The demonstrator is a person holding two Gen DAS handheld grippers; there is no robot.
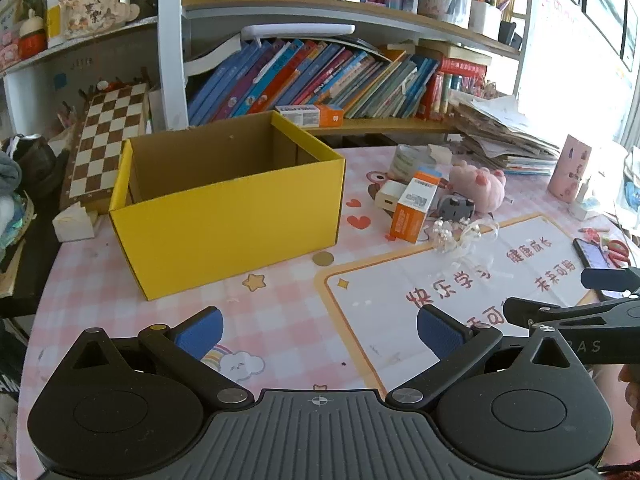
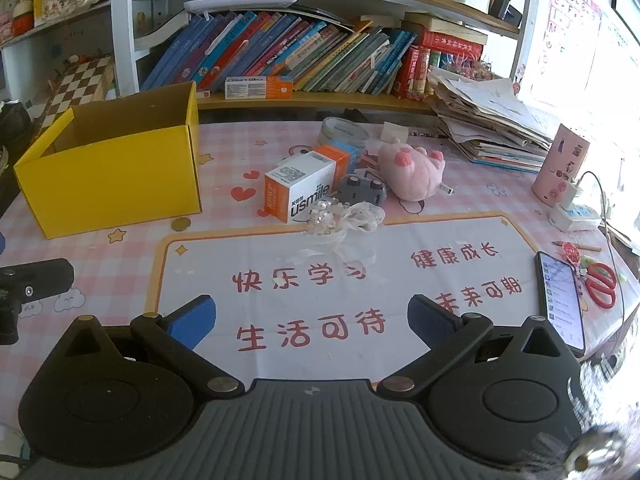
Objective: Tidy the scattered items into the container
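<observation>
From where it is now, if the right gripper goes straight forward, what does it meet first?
Probably the bare desk mat; the right gripper points down at it. Farther along that line lies the white ribbon-and-bead piece.

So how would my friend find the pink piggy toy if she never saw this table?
Find the yellow box on the pink table. To its right, in the right wrist view, sits a small heap of things. At the heap's right end lies the pink plush, the only soft, fuzzy thing there, beside a grey toy and an orange-and-white carton.
</observation>
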